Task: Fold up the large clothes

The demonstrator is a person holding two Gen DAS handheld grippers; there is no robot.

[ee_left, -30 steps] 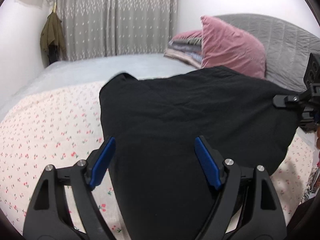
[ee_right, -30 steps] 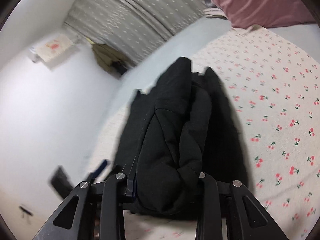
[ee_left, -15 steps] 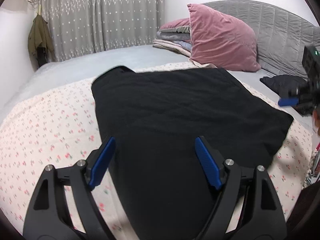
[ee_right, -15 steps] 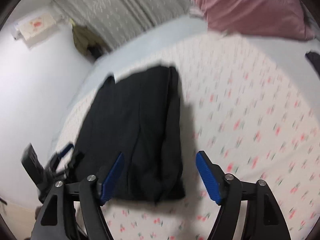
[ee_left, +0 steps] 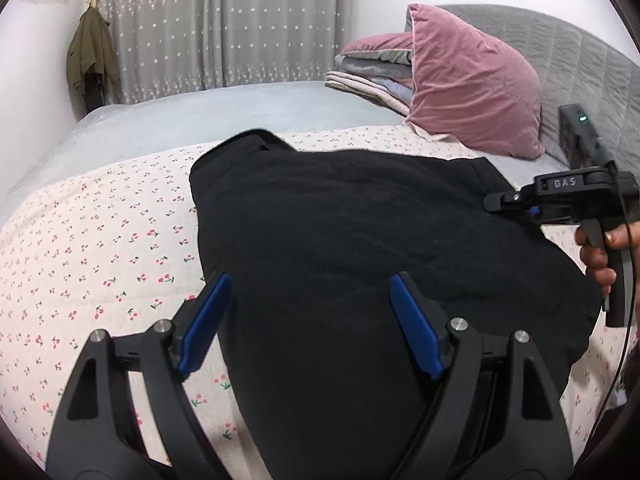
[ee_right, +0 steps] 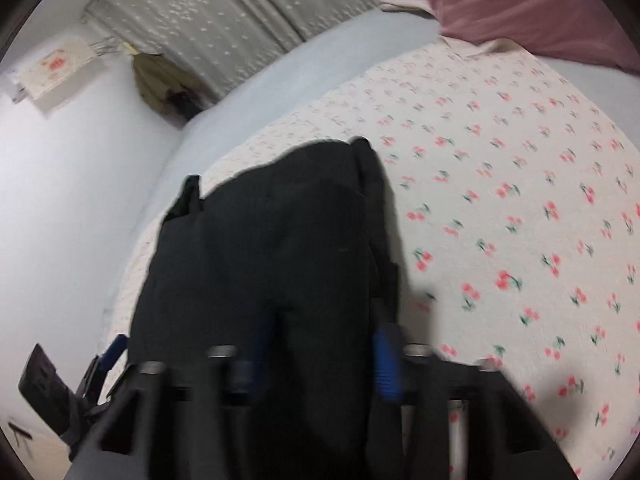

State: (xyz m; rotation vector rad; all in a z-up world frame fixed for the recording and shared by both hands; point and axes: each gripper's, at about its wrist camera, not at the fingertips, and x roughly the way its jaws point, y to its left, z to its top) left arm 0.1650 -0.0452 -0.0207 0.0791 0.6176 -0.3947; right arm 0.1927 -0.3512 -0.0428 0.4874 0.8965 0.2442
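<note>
Black garment [ee_left: 360, 248] lies half-folded on the bed [ee_left: 100, 240], left tongs [ee_left: 308, 320] spread wide above its near edge, right tongs [ee_right: 320, 360] blurred, grip unclear; a shallow pinch could drag layers apart.

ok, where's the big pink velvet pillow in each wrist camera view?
Left wrist: the pink velvet pillow leans on the grey headboard, upper right.
Right wrist: it is cut off at the top right corner.
Shared landmark: the black garment on the cherry-print sheet.
</note>
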